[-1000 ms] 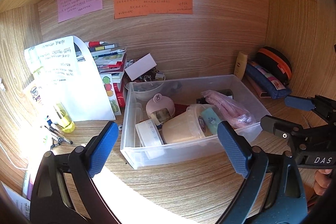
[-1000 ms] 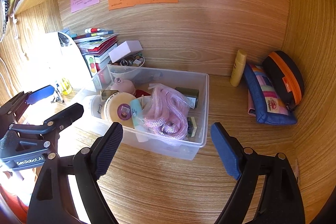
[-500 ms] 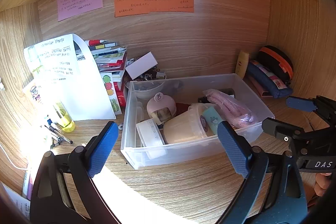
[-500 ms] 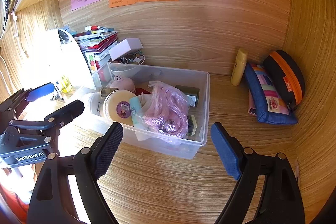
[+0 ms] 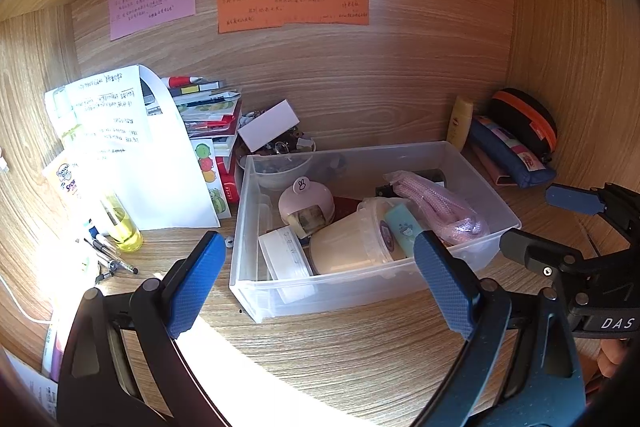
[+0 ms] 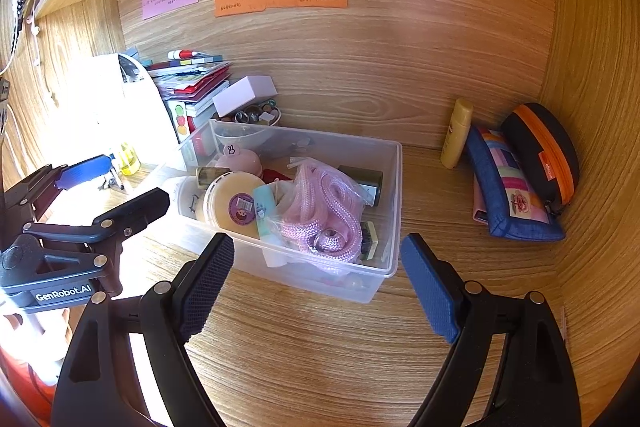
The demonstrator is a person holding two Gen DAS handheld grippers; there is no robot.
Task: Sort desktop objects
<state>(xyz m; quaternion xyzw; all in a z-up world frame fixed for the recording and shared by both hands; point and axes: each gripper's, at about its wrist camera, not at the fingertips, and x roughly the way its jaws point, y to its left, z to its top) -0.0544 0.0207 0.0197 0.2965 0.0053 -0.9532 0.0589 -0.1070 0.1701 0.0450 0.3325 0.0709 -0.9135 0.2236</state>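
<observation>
A clear plastic bin (image 5: 486,169) (image 6: 394,187) stands on the wooden desk. It holds a cream lidded tub (image 5: 352,241) (image 6: 232,205), a bagged pink rope (image 5: 436,205) (image 6: 326,211), a pink round case (image 5: 306,203), a white box (image 5: 286,257) and a bowl (image 5: 282,171). My left gripper (image 5: 320,279) is open and empty in front of the bin. My right gripper (image 6: 318,287) is open and empty, just before the bin's near right corner. Each gripper shows in the other's view: the right (image 5: 560,223), the left (image 6: 116,183).
A yellow bottle (image 6: 456,133), a blue patterned pouch (image 6: 512,191) and a black-and-orange case (image 6: 544,151) lie at the right wall. Stacked books (image 5: 208,115), a white paper sheet (image 5: 132,147), a yellow-green bottle (image 5: 120,219) and pens (image 5: 108,255) are at left. Notes (image 5: 292,3) hang on the back wall.
Both grippers have drifted very slightly; the bin and its contents have not moved. Both stay open.
</observation>
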